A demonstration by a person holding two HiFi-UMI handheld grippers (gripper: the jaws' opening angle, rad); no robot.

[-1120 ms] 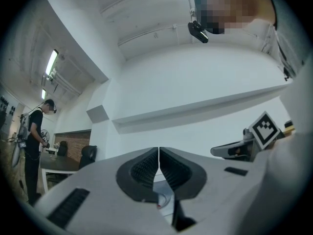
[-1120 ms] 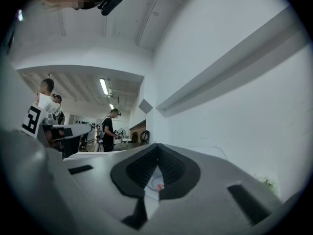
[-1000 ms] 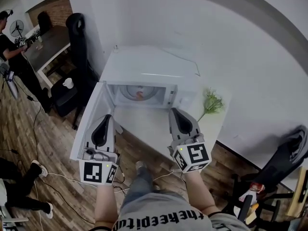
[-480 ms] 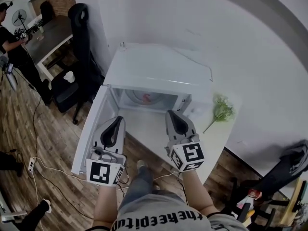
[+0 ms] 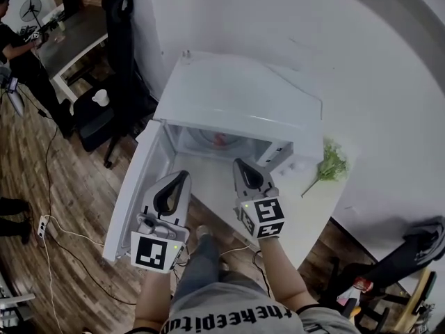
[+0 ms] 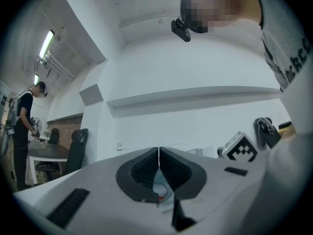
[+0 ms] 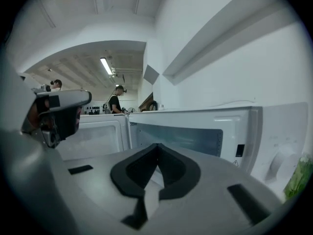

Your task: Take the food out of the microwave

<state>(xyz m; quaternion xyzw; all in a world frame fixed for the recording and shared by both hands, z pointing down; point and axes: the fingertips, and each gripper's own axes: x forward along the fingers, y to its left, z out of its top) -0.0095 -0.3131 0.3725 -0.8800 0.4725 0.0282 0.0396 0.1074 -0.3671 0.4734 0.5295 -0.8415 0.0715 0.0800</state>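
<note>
**A:** Where's the food?

**B:** It's inside the microwave (image 5: 243, 96), which stands on the white surface (image 5: 306, 211) against the wall (image 5: 278, 19). The door (image 5: 139, 186) is swung open to the left. A small reddish bit of food (image 5: 220, 139) shows on the round plate (image 5: 203, 136) toward the back of the cavity. It's too small to say what it is.

**A:** And the grippers?

**B:** Both are in front of the open cavity, outside it and pointing in. The left gripper (image 5: 183, 175) is just beside the door's inner face. The right gripper (image 5: 237, 163) is in front of the right half of the opening. Neither touches the food.

**A:** How do the jaws stand?

**B:** In the left gripper view the dark ribbed pads (image 6: 144, 170) meet in a thin line with nothing between them. Through the gap below them you can see a sliver of the pale plate and a spot of red. In the right gripper view the jaws are also pressed together and empty, with the cavity straight ahead.

**A:** What else is around?

**B:** A green sprig (image 5: 332, 164) lies on the surface to the right of the microwave. To the left is a black office chair (image 5: 124, 40), and near it a white cup (image 5: 101, 97) sits on a low black seat (image 5: 94, 127). At the far upper left a person (image 5: 17, 44) stands by a table (image 5: 76, 47).
</note>
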